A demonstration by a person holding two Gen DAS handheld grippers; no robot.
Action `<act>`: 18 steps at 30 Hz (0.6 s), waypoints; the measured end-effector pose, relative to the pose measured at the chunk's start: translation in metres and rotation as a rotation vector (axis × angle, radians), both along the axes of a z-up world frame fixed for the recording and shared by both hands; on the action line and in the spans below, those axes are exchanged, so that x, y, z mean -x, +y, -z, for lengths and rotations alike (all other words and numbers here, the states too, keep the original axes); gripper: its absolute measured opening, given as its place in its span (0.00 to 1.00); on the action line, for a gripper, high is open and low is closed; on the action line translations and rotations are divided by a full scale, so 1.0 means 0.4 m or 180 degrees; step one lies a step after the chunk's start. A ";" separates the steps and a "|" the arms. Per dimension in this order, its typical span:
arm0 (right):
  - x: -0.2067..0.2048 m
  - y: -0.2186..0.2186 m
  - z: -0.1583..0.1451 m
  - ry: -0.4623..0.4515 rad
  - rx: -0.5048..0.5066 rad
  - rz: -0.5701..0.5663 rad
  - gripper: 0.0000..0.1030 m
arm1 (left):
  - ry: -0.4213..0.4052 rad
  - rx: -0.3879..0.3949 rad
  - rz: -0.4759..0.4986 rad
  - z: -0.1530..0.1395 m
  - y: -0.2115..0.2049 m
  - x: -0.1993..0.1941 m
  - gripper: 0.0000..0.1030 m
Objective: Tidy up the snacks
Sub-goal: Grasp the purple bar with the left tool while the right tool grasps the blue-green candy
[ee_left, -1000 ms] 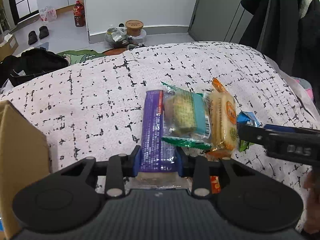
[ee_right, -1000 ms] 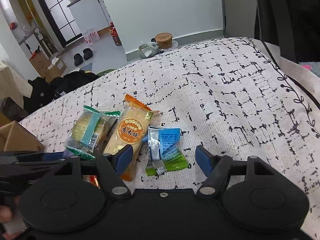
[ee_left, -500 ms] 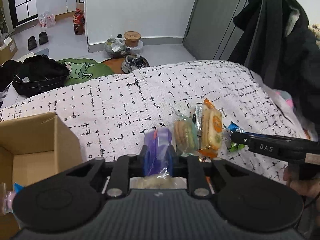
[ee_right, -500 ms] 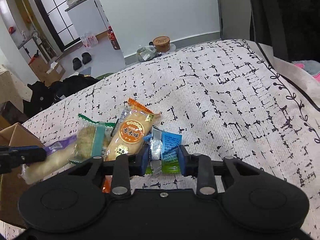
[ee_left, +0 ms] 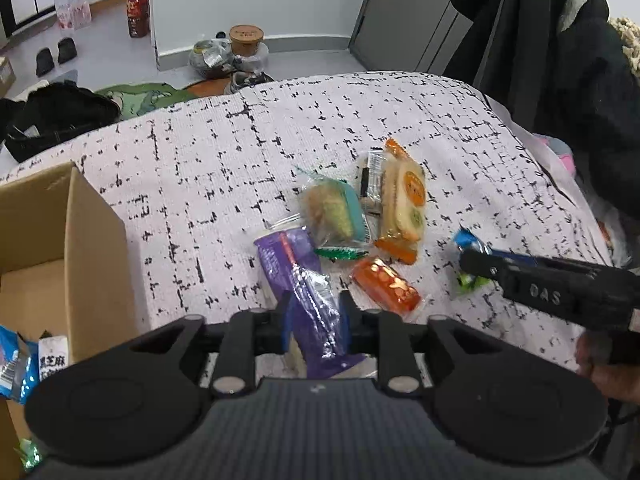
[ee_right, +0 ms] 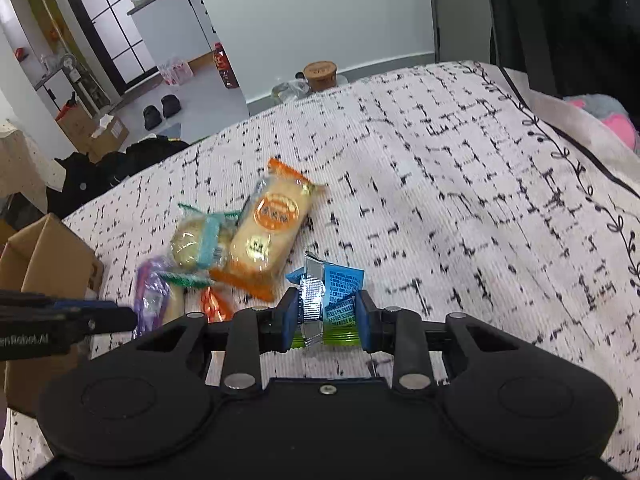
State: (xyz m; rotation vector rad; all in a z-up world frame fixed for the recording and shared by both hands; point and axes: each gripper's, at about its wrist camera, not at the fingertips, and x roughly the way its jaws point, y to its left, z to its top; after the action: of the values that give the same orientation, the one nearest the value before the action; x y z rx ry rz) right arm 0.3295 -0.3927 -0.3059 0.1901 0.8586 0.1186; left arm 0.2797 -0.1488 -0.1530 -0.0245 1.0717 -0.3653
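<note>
My left gripper (ee_left: pixel 316 320) holds a purple snack packet (ee_left: pixel 292 268) between its pads, raised off the patterned bedspread (ee_left: pixel 200 168); its jaws are opening slightly. My right gripper (ee_right: pixel 326 316) is shut on a small blue packet (ee_right: pixel 340 280) and a green one (ee_right: pixel 340 336) bunched together. On the bed between the grippers lie a teal-banded biscuit pack (ee_left: pixel 336 212), an orange-ended cake pack (ee_left: pixel 404 200) and a small orange packet (ee_left: pixel 386 286). An open cardboard box (ee_left: pixel 96 232) stands at the left.
The box holds blue and white packets (ee_left: pixel 16 364) in its near corner. Dark coats (ee_left: pixel 560 60) hang at the right of the bed. Beyond the bed's far edge the floor holds a black bag (ee_left: pixel 56 116), shoes and a tub (ee_left: pixel 246 36).
The left gripper lifted the purple packet off the pile and drew back, bringing the box into view. The right gripper shut on the blue and green packets.
</note>
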 end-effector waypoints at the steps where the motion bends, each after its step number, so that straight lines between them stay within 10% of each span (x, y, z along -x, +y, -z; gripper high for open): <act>1: 0.001 0.001 0.002 0.0011 0.0011 0.0003 0.29 | -0.0019 -0.0008 -0.0022 0.002 0.000 0.000 0.42; 4: 0.001 0.002 0.007 0.0038 0.0064 0.0004 0.29 | -0.0053 -0.0014 -0.0095 0.008 0.001 -0.007 0.55; 18: -0.020 0.012 0.040 0.0128 0.0242 -0.0026 0.50 | 0.0226 -0.0088 -0.0387 0.106 -0.013 -0.056 0.56</act>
State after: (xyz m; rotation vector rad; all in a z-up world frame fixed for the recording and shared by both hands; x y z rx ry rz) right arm 0.3373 -0.3878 -0.3221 0.1180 0.9026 0.0898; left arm 0.3019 -0.1538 -0.1952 -0.0783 1.1394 -0.2414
